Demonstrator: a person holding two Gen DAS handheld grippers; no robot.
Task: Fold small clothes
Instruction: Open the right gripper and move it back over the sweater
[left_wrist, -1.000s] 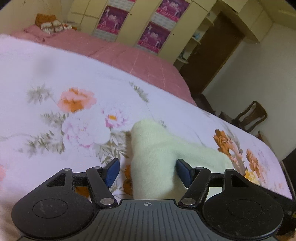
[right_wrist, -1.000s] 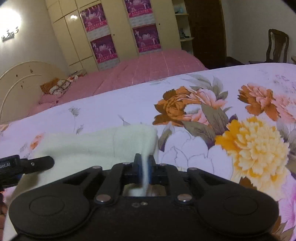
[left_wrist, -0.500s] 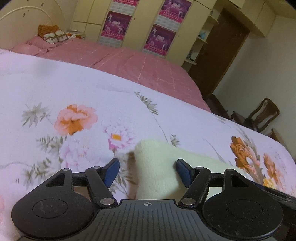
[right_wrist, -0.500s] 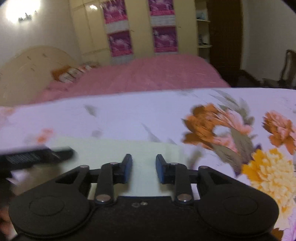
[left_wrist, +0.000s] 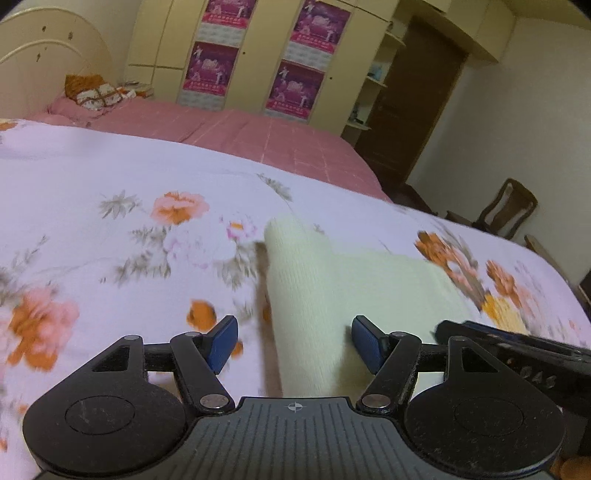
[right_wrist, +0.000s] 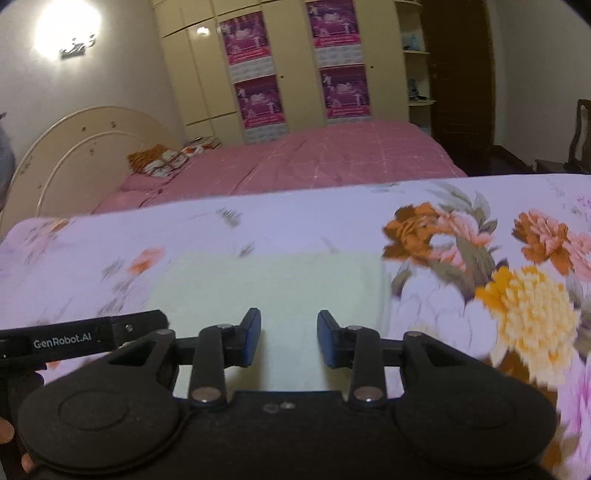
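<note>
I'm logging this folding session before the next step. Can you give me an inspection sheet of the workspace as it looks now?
Surface: floral bedspread, mostly flat.
Job's things: pale cream garment lying folded on the bedspread, left end rounded up.
Clutter: nothing seen on the bedspread besides the garment.
Grippers: left gripper open, garment below its fingers, pads not pressing; right gripper open, holding nothing, garment lying beyond it.
Cables: nothing seen.
Surroundings: pink bed with headboard, wardrobe with posters, dark door, wooden chair, wall lamp.
</note>
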